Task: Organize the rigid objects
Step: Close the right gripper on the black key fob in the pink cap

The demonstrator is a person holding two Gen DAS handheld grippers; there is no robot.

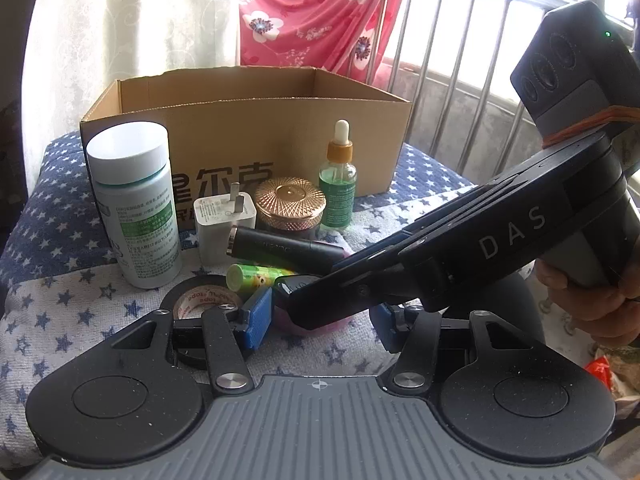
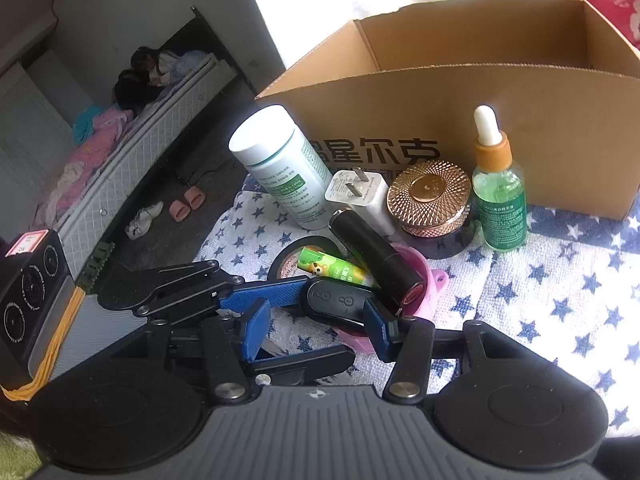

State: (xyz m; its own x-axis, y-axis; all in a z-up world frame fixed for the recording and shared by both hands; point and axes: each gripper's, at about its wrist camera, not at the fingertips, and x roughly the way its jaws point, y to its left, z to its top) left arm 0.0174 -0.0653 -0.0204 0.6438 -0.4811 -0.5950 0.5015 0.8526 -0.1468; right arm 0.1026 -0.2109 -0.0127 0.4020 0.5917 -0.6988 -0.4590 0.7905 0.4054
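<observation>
A small pink bowl (image 2: 420, 284) sits on the star-print cloth, with a black key fob (image 2: 340, 302) and a black lipstick tube (image 2: 372, 252) resting in it. My left gripper (image 1: 320, 316) reaches in from the left, and its blue pads (image 1: 258, 316) are closed on the bowl's sides. My right gripper (image 2: 316, 322) hovers over the bowl, open, with the fob lying loose between its pads. Behind the bowl are a green balm tube (image 2: 336, 266), a black tape roll (image 1: 200, 296), a white bottle (image 1: 132, 208), a white charger (image 1: 224, 220), a rose-gold jar (image 1: 290, 204) and a green dropper bottle (image 1: 338, 184).
An open cardboard box (image 1: 240, 120) stands behind the items. The cushion's left edge drops to the floor, where slippers (image 2: 186, 204) lie. A metal railing (image 1: 460, 92) and red floral cloth (image 1: 316, 12) are behind the box. A hand (image 1: 592, 304) holds the right gripper.
</observation>
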